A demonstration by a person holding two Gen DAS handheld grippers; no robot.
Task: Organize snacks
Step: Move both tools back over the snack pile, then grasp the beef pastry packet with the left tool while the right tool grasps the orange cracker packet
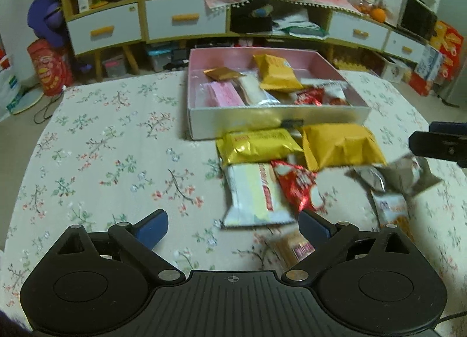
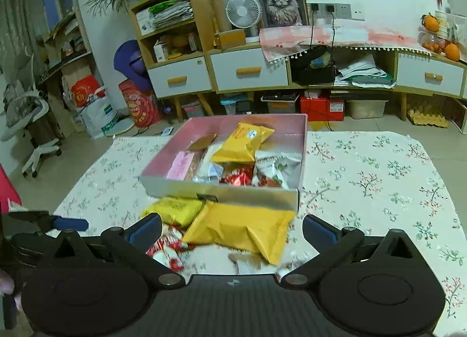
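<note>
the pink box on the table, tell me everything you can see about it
The pink box is a shallow open tray, looks like cardboard, pink inside with a pale silvery outer front wall bearing a small dark tab. It sits flat on the floral tablecloth, lidless, partly filled with wrapped snacks: a yellow packet, a brown one, a pink one, white and red ones. More packets lie against its front wall outside, including a large yellow bag. Neither tool touches it.

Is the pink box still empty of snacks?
No. The pink box already holds several packets, among them a yellow packet, a pink packet and a red wrapper.
</note>
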